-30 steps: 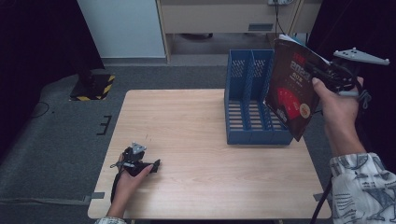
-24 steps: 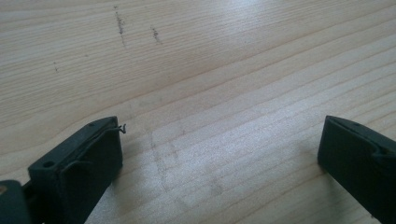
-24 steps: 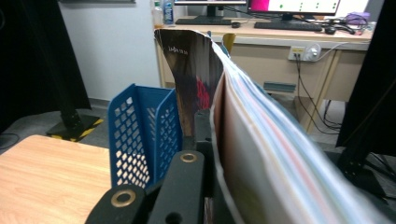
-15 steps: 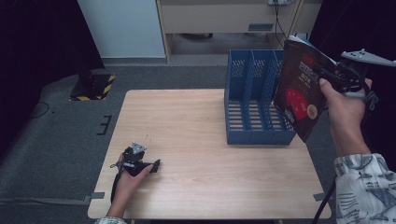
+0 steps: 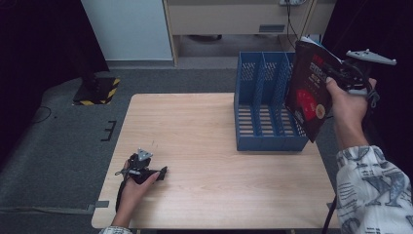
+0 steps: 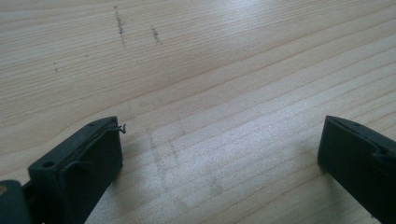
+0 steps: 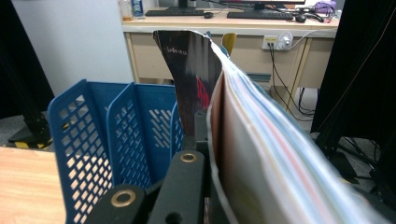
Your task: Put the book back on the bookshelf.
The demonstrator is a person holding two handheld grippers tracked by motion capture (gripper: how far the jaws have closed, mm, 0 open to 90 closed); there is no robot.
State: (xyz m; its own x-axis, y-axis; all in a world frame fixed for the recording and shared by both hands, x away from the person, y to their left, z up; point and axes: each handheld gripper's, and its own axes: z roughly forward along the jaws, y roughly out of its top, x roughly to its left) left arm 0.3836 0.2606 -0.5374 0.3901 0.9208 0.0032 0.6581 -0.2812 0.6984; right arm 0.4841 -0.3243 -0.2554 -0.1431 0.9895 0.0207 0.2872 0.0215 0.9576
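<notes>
Magazine (image 5: pixel 309 92) clamped in right gripper (image 5: pixel 348 78), held tilted in the air just right of and above blue rack (image 5: pixel 265 139), not yet in a slot; left gripper (image 5: pixel 146 171) idle, jaws wide and empty, on table (image 5: pixel 204 126) well left of rack; filing likely remains.

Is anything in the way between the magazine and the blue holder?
Nothing visible is. The right gripper holds the magazine in the air, tilted, by the right end of the blue file holder. The slots that show look empty, though the magazine covers part of the rightmost one.
</notes>
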